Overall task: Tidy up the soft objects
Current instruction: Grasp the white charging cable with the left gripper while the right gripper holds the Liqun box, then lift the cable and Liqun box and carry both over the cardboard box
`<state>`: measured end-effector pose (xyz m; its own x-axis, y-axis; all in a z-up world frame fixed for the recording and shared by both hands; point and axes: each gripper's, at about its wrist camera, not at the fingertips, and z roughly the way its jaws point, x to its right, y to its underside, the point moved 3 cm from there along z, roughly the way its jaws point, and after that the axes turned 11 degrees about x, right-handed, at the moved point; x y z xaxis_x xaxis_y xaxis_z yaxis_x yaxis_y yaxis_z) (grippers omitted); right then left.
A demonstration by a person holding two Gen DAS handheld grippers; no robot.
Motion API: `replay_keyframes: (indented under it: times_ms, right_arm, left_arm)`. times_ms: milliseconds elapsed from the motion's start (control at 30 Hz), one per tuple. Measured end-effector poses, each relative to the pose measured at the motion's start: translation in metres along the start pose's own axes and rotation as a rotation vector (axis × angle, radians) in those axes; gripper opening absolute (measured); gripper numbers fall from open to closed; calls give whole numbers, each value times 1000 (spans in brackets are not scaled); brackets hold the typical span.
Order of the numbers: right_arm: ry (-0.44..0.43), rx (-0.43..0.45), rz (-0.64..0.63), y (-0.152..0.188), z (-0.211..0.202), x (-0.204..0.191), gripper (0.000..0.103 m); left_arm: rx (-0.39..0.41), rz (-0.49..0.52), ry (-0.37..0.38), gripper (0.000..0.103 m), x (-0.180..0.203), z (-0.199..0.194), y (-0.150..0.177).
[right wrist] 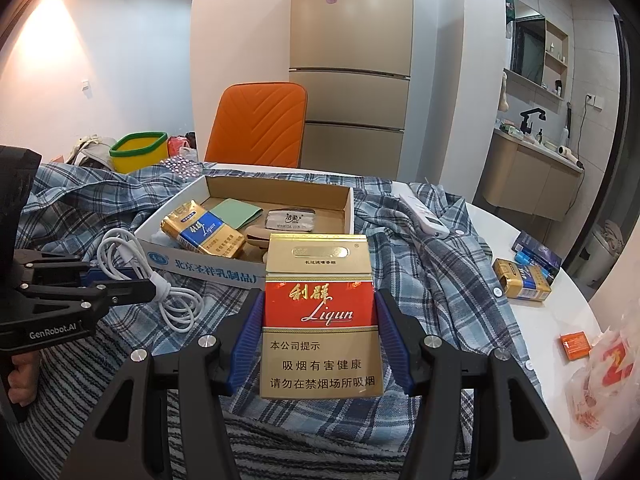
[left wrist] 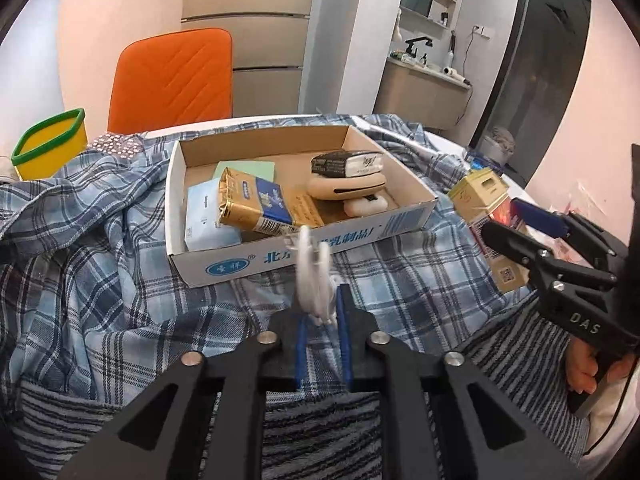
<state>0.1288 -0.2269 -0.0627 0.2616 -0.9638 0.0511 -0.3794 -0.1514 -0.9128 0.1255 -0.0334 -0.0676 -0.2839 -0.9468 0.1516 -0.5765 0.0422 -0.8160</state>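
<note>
1. Behind the bench (right wrist: 560, 320) an orange chair (right wrist: 260, 124), a fridge and a washbasin corner were seen; the bench itself was draped with a plaid shirt (left wrist: 100, 248) and a striped towel (right wrist: 320, 440).
2. A cardboard box (left wrist: 280, 258) lay on the shirt and was already partly filled: a blue-and-gold pack (left wrist: 256, 204), a tissue pack (left wrist: 208, 216), a green sheet, a wrapped tissue packet (left wrist: 346, 163) and two beige cases beneath it were seen inside.
3. Several things were left outside the box: a gold pack (right wrist: 520, 280) and a dark blue box on the bare bench, a small orange box (right wrist: 575, 345) and a plastic bag further right. The task was judged roughly half done.
4. The left gripper (left wrist: 322, 312) was clenched on a coiled white cable (right wrist: 156, 280), held in the air just in front of the box's near wall.
5. The right gripper (right wrist: 320, 344) was seen with its jaws spread wide and pressed on both sides of a red-and-gold cigarette pack (right wrist: 320, 316), held upright, near the box but not yet in it.
</note>
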Motion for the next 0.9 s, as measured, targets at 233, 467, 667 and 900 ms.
replay_keyframes:
  times_ms: [233,467,667,900]
  right_arm:
    - [1,68,3,-4,-11,1,58]
    - [25,199,14,-13,-30,1,58]
    - [37,304,9,-19,-46,0,58]
    - [37,382,-1,-22,-58,-6,58]
  left_arm:
    - [181,41,-5,9,6,-34,-11]
    - [489,105,-25,9,17,-89,-21]
    - [611,97,-42,9,13,-106,-22]
    - [671,121,-90,9,14,-112,-24]
